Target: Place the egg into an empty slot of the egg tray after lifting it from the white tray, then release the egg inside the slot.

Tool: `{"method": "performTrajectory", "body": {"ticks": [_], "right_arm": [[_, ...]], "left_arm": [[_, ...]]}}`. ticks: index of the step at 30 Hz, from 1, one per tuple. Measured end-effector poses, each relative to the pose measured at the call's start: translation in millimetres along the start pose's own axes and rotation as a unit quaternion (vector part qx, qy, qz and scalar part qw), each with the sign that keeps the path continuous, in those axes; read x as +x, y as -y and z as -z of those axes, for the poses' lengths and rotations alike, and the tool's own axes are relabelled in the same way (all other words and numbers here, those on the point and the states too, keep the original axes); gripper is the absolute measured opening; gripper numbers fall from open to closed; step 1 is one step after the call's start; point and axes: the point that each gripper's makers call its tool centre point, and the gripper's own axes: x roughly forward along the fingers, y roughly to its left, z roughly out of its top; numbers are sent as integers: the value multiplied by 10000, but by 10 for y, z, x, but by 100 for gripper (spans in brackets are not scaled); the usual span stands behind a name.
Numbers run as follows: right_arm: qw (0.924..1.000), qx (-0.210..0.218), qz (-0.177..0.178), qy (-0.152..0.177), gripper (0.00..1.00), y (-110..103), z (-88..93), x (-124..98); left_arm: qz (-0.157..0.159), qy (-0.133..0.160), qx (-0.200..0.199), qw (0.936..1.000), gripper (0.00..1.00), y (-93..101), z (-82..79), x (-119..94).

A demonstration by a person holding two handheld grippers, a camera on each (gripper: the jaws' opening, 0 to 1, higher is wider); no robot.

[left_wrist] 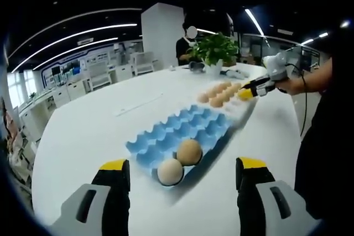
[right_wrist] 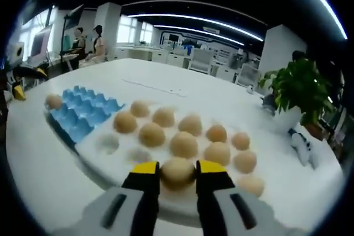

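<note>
Nearest in the right gripper view, the right gripper (right_wrist: 177, 174) is closed around an egg (right_wrist: 177, 171), the yellow-tipped jaws pressed to its two sides. The egg sits at the near edge of the white tray (right_wrist: 110, 161); whether it is off the surface yet cannot be told. The grip is judged to be the start of the lift. Just beyond, the remaining eggs (right_wrist: 183, 144) are laid in loose rows on the same tray. Further left, the blue egg tray (right_wrist: 83, 115) is butted against the white tray, probably to keep the carry short.

In the left gripper view, the left gripper (left_wrist: 182, 183) is held open and empty above the table (left_wrist: 88, 131), its jaws well apart, near the blue tray's closest end. Two eggs (left_wrist: 180, 161) are seated in the closest slots; the other slots visible are empty. Beyond, the right gripper is seen at the far tray. A potted plant (left_wrist: 214, 51) stands beyond.
</note>
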Motion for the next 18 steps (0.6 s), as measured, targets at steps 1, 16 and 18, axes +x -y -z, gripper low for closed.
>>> {"method": "performTrajectory", "body": {"ticks": [1,16,18], "right_arm": [[10000,-65,-21,-43,25,-13,12,19],[9973,492,-442,-308,27,-15,108,15],[9979,449,-394,-237,25,2,104,24]], "left_arm": [[-2,0,5,10000,77,-1,-1,-2],[8,-29,2,10000,77,12,-2,4],[0,-29,8,10000,77,8,-5,2]]}}
